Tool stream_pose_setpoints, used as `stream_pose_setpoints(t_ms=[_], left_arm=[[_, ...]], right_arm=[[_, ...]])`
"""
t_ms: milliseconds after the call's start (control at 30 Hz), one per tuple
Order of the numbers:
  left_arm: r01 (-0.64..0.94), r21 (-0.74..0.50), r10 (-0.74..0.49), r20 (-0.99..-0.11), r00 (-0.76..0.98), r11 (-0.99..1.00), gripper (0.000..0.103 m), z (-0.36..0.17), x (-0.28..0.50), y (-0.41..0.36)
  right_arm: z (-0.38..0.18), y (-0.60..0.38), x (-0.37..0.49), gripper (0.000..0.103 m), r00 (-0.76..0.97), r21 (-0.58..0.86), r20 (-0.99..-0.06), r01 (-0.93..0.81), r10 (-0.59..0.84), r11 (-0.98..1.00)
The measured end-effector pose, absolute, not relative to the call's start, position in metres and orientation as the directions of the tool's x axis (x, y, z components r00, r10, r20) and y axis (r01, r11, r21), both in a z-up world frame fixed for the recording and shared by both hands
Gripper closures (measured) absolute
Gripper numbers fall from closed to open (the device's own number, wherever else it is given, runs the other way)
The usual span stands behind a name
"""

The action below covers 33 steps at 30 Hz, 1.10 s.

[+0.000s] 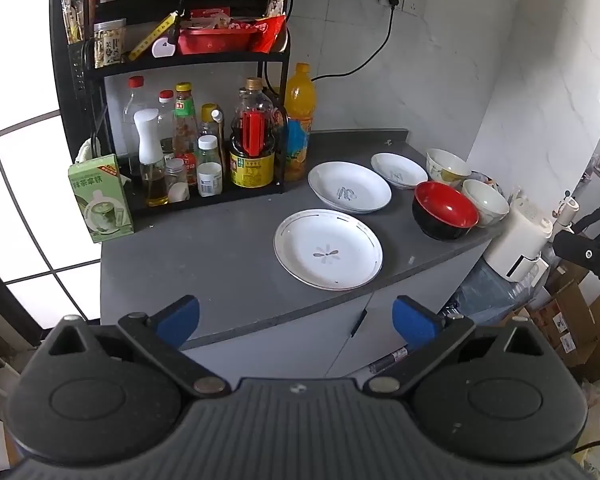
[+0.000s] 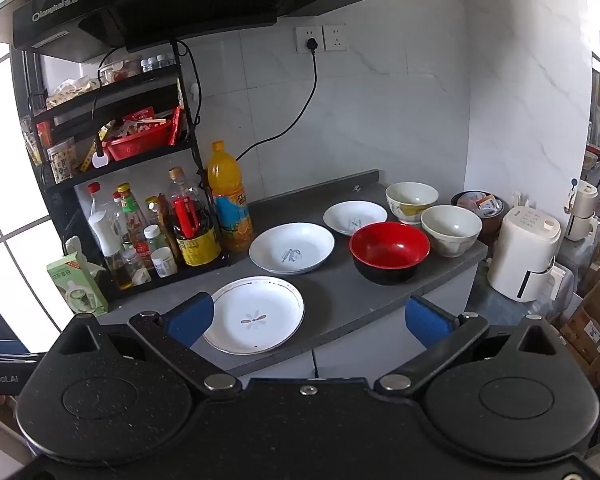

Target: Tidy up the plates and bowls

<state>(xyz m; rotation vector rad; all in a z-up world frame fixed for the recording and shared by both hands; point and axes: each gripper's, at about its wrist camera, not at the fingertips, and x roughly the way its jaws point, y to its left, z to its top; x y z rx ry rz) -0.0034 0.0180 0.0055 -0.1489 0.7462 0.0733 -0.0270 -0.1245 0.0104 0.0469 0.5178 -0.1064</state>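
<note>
Three white plates lie on the grey counter (image 1: 204, 264): a flower-marked plate (image 1: 328, 254) (image 2: 256, 314) nearest the front edge, a blue-patterned plate (image 1: 349, 192) (image 2: 291, 248) behind it, and a smaller plate (image 1: 399, 170) (image 2: 355, 217) farther back. To their right stand a red-and-black bowl (image 1: 445, 210) (image 2: 389, 250), a plain white bowl (image 1: 485, 202) (image 2: 451, 230) and a white bowl with a yellow print (image 1: 447, 165) (image 2: 411, 202). My left gripper (image 1: 296, 320) hangs open in front of the counter edge, holding nothing. My right gripper (image 2: 307, 320) is open too, its left pad by the flower plate's rim.
A black rack (image 1: 180, 60) with sauce bottles (image 1: 252, 136) fills the counter's back left, an orange drink bottle (image 1: 299, 120) beside it. A green box (image 1: 100, 204) sits at the left edge. A white appliance (image 2: 524, 252) and cardboard boxes (image 2: 596, 320) stand right of the counter.
</note>
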Motion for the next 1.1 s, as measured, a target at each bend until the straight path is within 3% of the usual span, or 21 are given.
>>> stream_pose_setpoints(t_ms=[1100], left_arm=[[-0.117,-0.106,0.015,-0.674,0.739,0.988,0.001,0.009,0.001,0.031]], right_arm=[[0.009,-0.115,-0.014,0.000,0.852,-0.003,-0.510,0.138,-0.120,0.990]])
